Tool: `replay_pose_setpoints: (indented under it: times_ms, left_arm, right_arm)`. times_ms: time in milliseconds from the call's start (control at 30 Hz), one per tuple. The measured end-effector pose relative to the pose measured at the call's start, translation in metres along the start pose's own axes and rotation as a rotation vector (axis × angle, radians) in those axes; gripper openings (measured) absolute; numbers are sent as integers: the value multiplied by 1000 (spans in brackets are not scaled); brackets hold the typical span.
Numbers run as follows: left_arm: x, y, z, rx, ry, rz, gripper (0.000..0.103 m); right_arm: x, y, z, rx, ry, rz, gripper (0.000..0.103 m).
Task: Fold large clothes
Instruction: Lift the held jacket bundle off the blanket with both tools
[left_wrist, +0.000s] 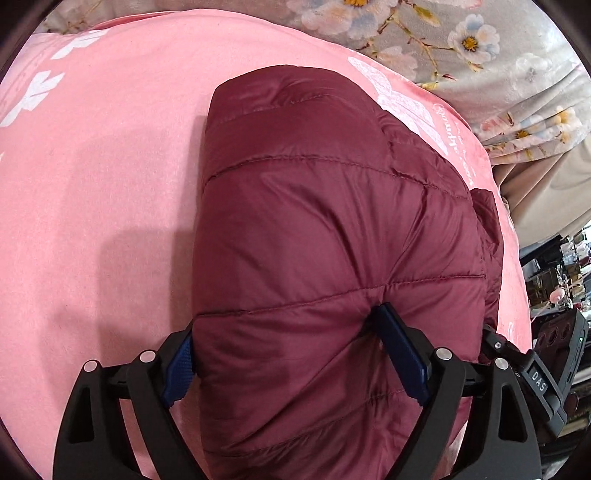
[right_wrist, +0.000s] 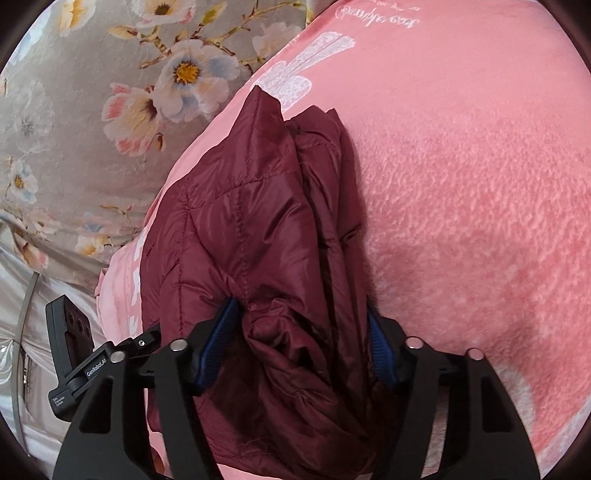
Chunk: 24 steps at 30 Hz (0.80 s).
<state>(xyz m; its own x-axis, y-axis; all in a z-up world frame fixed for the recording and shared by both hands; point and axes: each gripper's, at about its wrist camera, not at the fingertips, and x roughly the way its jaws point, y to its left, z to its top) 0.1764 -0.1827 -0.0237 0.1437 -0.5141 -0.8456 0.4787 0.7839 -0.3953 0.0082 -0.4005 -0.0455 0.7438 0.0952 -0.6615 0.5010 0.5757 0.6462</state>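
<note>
Jacket (left_wrist: 314, 229), maroon quilted, is seen folded into a bundle on a pink blanket (left_wrist: 92, 184); its near end is cut off by the frame bottom in both views. Left hand-held gripper (left_wrist: 284, 354) is spread wide astride the bundle; pad contact can't be confirmed. Right hand-held gripper (right_wrist: 299, 347) has bunched fabric between its blue pads (right_wrist: 218, 343); a real clamp can't be told. Stacked layer edges are shown only in the right view, cluttered shelves (left_wrist: 554, 273) only in the left. Floral fabric (right_wrist: 74, 129) lies beyond. "DAS" (left_wrist: 538, 380) and "GenRobot.AI" (right_wrist: 95, 367) are readable; blanket script isn't.
</note>
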Motion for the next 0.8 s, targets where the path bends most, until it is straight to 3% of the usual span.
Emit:
replay_pose_setpoints:
  times_ms: [133,233,400,600,800]
  left_arm:
    - [-12,-8,-1,37,-14,30,68]
    - [-24,-16,0,75,-37,57,55]
    - [-56,-28,0,130,-98,63,37]
    - [-100,-41,-3,180,-185,55,34]
    - [-155,-57,-6,257,-329,54,34]
  right_arm:
    - [-11,11,-1,-48,-29,-4,26]
    - [-20,27,-3,-100,-61,-41,17]
    - [-41,53,-8,-166,-114,-61,13]
    - [-74,87,-12,-244,-194,-43,13]
    - [-108,125,-14,-327,-285,-8,13]
